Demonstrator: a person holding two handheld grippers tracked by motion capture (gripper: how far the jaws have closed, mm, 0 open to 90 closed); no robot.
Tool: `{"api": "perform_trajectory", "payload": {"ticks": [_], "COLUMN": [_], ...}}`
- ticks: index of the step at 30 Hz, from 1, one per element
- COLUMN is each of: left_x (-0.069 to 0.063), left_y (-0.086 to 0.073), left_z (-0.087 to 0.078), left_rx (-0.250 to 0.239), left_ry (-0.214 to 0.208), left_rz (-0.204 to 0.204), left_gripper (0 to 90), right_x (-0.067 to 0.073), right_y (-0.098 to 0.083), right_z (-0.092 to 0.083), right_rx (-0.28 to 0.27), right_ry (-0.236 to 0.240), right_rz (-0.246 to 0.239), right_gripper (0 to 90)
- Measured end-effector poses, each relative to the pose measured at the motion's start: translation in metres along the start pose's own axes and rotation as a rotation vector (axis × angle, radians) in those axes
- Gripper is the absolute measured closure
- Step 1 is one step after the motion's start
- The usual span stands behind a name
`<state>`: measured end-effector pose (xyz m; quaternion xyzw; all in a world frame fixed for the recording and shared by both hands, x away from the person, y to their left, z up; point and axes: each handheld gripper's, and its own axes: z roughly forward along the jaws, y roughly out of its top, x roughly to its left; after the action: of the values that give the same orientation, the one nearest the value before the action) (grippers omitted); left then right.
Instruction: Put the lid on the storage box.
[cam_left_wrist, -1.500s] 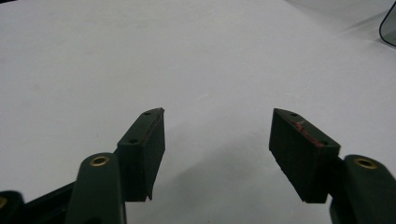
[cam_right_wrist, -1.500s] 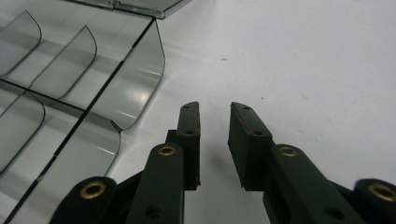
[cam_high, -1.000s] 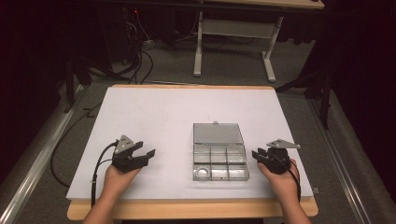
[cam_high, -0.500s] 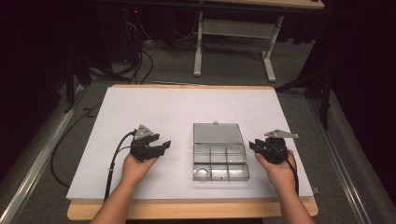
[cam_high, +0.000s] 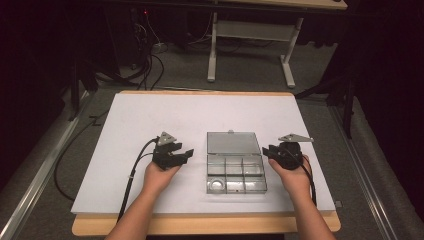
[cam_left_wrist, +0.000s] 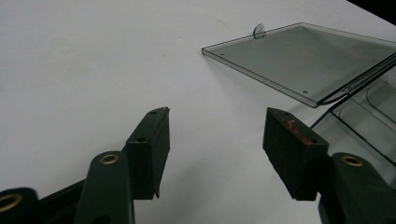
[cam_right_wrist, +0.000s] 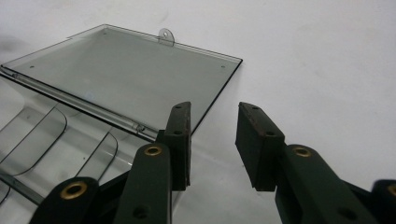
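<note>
The box (cam_high: 235, 170) is made of clear, shiny plastic. It is laid on a smooth, matt white sheet (cam_high: 150, 120), edged below by pale wood (cam_high: 200, 225).

On the white table top (cam_high: 150, 115), a clear plastic compartment box (cam_high: 235, 170) lies with its lid (cam_high: 233, 143) laid open on the far side, the left gripper (cam_high: 186, 153) just left of it and the right gripper (cam_high: 266, 150) at its right edge, both with jaws apart and empty.
</note>
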<state>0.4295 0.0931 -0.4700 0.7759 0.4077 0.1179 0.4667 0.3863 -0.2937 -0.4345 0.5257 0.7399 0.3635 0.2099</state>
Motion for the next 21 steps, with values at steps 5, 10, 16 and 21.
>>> {"api": "perform_trajectory", "payload": {"ticks": [5, 10, 16, 21], "left_x": [-0.011, -0.024, -0.034, -0.044], "left_y": [0.010, 0.017, 0.022, 0.023], "left_z": [0.010, 0.019, 0.029, 0.038], "left_rx": [-0.014, -0.020, -0.017, 0.002], "left_ry": [-0.024, -0.057, -0.092, -0.113], "left_rz": [0.001, -0.002, -0.012, -0.010], "left_gripper": [41.7, 41.7, 40.3, 37.7], "right_x": [0.001, 0.003, 0.006, 0.009], "right_y": [0.006, 0.010, 0.015, 0.015], "right_z": [0.006, 0.011, 0.020, 0.028], "right_rx": [0.013, 0.017, 0.026, 0.041], "right_ry": [0.003, 0.015, 0.020, 0.030], "right_rz": [-0.003, 0.009, 0.024, 0.038], "right_gripper": [64.3, 61.9, 58.3, 52.8]}}
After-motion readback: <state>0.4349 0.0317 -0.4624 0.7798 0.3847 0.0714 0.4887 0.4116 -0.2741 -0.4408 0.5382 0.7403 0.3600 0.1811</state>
